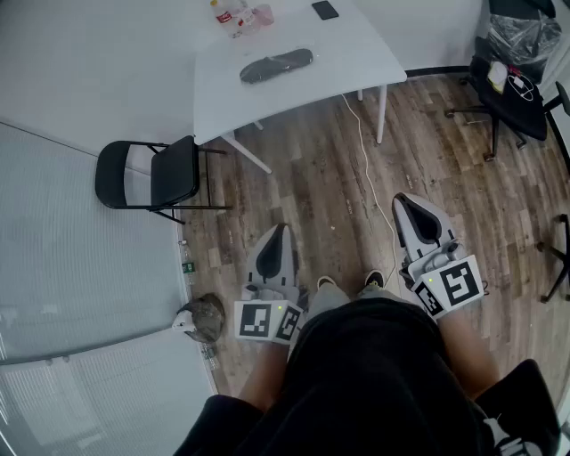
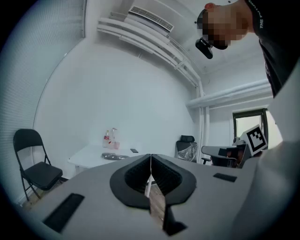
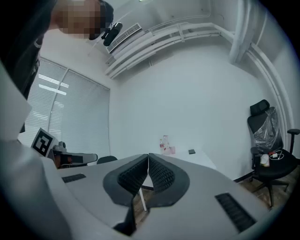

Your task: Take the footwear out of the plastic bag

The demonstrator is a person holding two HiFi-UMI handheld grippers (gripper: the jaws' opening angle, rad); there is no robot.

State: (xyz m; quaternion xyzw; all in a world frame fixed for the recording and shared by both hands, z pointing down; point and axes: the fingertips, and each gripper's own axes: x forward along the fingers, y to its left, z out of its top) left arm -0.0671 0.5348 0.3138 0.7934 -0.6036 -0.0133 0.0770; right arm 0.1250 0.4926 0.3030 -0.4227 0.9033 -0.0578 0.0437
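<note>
Distance is our first concern: we stand well back from the white table, and the dark bundle lying near the table's middle, which we take to be the footwear inside its plastic bag, is far beyond reach. The left gripper and the right gripper hang low in front of us, both pointing toward the table, each with its jaws pressed together on nothing. To do this step well, we should walk up to the table's near edge, stepping clear of the white cable that trails across the floor from under the table, and of the folding chair off the table's left corner. We should spread both pairs of jaws before we arrive. From here we cannot tell which end of the bag is its mouth, so we ought to check that first, then pin the closed end to the table with one tool and draw the footwear out with the other. The bottles and phone sit toward the table's far edge, so we should pull away from them.
</note>
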